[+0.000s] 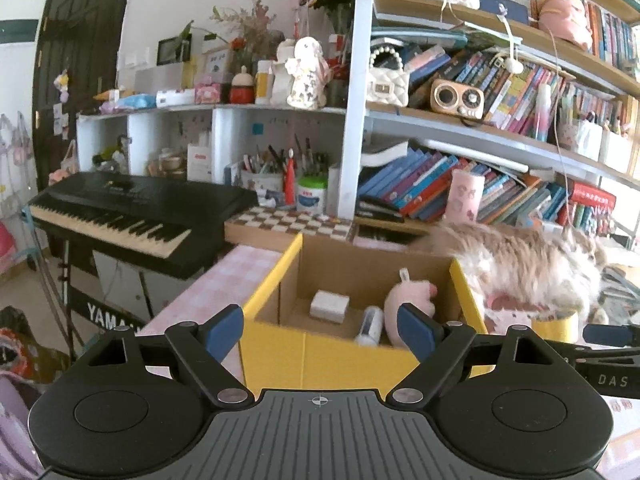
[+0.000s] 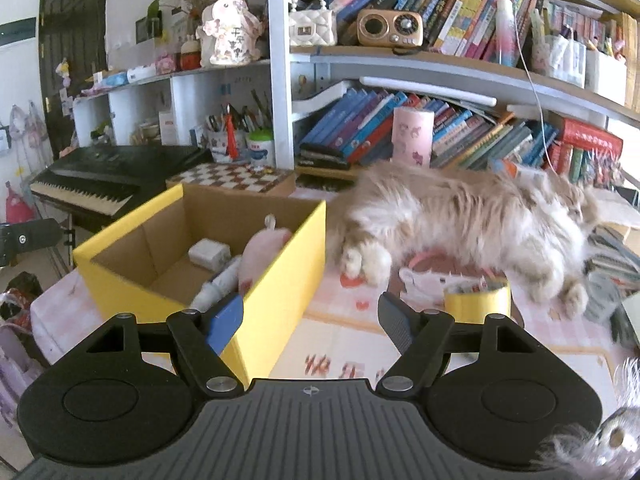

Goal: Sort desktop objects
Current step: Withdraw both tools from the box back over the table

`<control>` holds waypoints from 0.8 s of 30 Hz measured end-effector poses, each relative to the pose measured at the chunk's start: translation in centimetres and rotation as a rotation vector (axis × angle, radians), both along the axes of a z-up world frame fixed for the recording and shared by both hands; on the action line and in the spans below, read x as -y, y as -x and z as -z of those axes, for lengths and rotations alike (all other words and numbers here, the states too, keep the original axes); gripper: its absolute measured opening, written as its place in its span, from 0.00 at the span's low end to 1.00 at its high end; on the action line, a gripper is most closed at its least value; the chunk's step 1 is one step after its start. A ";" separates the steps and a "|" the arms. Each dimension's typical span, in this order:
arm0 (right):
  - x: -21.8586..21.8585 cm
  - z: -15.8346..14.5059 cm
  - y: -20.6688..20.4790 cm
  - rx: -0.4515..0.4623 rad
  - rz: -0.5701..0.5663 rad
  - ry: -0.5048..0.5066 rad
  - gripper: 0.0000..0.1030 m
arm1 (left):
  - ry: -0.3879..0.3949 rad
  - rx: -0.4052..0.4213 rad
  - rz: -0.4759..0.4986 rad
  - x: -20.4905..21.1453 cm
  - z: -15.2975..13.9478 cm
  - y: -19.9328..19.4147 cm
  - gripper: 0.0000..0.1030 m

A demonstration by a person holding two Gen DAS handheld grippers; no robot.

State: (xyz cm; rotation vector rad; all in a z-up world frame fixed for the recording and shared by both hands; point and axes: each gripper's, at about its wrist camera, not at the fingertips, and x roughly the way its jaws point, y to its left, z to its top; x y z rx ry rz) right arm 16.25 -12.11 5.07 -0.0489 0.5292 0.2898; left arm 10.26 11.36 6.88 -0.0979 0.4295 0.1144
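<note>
Cat [image 2: 472, 216] just beside box [image 2: 280, 264] rim

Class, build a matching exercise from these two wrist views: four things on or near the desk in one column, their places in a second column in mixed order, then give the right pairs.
Things
1. pink plush toy
2. fluffy cat
3. yellow tape roll
4. checkered board

Places
A. lying on the desk to the right of the yellow box
B. behind the yellow box, by the keyboard
C. inside the yellow box
D. on the desk in front of the cat

Pairs: 1-C, 2-A, 3-D, 4-B
</note>
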 end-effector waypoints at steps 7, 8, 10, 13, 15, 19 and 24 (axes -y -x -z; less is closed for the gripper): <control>-0.7 1.5 3.6 -0.039 0.013 0.002 0.71 | 0.009 -0.071 0.041 0.6 1.7 2.6 0.84; -0.9 1.8 4.1 -0.046 0.013 0.002 0.71 | 0.007 -0.080 0.047 0.7 1.9 2.9 0.84; -1.1 2.3 4.9 -0.056 0.015 0.004 0.71 | 0.003 -0.094 0.055 0.8 2.4 3.6 0.84; -1.4 3.0 6.0 -0.076 0.017 0.002 0.71 | 0.001 -0.111 0.055 0.8 2.9 4.5 0.85; -1.6 3.4 6.7 -0.090 0.017 0.000 0.71 | 0.000 -0.118 0.049 0.8 3.2 5.0 0.85; -2.3 4.2 8.0 -0.109 0.001 0.011 0.71 | -0.020 -0.128 0.047 0.9 3.8 5.8 0.85; -3.1 4.9 9.4 -0.114 -0.020 0.030 0.71 | -0.023 -0.142 0.048 1.1 4.4 6.7 0.85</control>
